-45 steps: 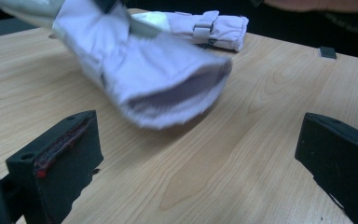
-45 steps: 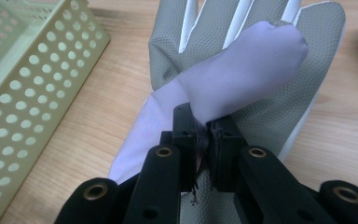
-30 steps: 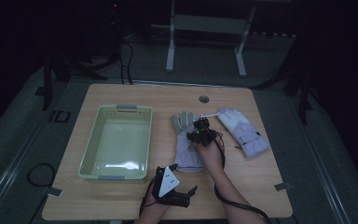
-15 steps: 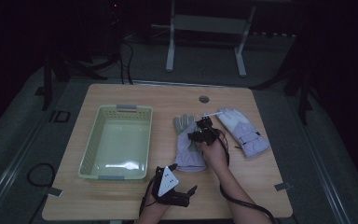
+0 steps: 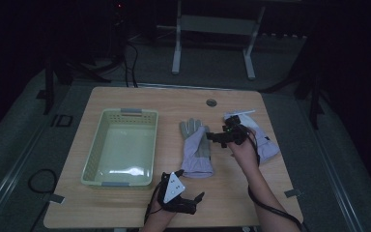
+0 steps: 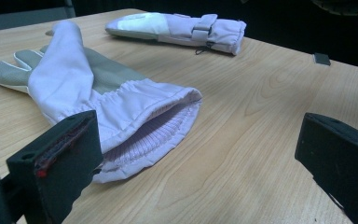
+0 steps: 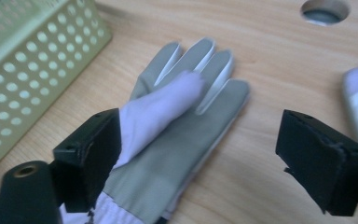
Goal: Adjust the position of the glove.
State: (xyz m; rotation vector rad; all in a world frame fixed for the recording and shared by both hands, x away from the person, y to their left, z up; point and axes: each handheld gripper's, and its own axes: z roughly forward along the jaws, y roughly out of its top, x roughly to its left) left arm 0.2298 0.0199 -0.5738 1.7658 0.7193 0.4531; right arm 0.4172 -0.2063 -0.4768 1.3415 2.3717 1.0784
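Right tool (image 5: 221, 137) hangs just above the near glove (image 5: 196, 149), its jaws having just opened wide and gripping nothing; the glove lies flat beside the green basket (image 5: 142, 115). Left tool (image 5: 186, 203) rests open and empty near the bench's (image 5: 140, 99) front edge. This looks like a release; next probably comes reaching for the far glove (image 5: 265, 145). Around the wooden bench, the room is dark.

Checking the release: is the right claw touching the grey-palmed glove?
Apart. In the right gripper view the right claw has just been opening; its jaws stand wide above the glove, pressing nothing.
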